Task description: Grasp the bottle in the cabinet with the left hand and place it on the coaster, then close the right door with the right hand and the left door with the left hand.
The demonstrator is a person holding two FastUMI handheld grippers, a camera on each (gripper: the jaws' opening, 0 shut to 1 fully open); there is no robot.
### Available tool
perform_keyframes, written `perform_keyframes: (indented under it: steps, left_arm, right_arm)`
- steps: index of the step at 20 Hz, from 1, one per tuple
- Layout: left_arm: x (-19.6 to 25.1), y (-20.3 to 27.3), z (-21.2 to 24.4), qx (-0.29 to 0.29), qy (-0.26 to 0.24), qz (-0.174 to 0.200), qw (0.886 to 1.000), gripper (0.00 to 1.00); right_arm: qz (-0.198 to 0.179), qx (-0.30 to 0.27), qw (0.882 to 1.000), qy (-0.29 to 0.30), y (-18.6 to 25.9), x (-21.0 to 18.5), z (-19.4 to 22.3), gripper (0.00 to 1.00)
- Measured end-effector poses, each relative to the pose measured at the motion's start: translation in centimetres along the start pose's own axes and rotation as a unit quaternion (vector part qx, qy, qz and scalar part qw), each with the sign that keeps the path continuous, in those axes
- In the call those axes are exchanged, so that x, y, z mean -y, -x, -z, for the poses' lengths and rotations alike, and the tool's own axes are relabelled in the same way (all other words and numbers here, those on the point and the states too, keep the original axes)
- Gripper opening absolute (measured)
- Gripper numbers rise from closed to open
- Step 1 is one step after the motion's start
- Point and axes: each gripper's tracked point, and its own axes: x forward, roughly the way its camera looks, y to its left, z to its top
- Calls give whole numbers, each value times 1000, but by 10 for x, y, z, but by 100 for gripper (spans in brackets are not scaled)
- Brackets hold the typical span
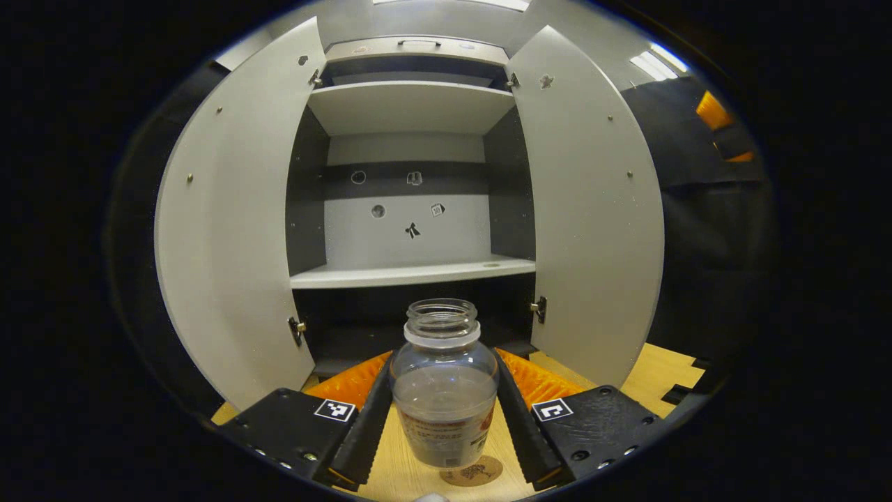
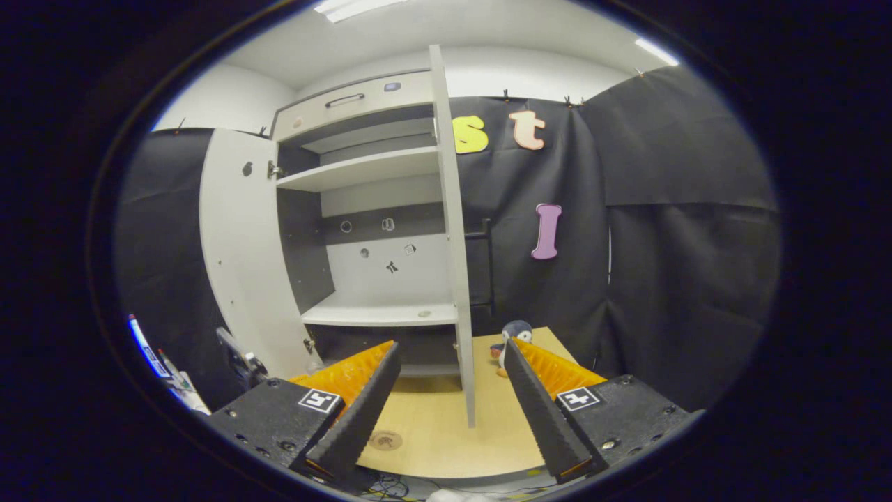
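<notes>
We had the bottle (image 1: 444, 390) clamped in the left tongs (image 1: 444, 418), out of the cabinet (image 1: 411, 209) and just above the coaster (image 1: 474, 472); the right tongs (image 2: 446, 411) stood apart; both doors remained open, unclosed.

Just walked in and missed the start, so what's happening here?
A person is working with a gripper in each hand. The left gripper is shut on a clear bottle, holding it over the wooden table just above the round coaster, so it is out of the cabinet. The right gripper is open and holds nothing, facing the right door. Both doors are open.
</notes>
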Motion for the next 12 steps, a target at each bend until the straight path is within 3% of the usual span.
perform_keyframes:
  steps: [12]
  left_arm:
    - [13, -15, 92, -24, 25, -15, 999, 77]
  right_arm:
    - [-12, -83, 996, 17, -32, -18, 35, 98]
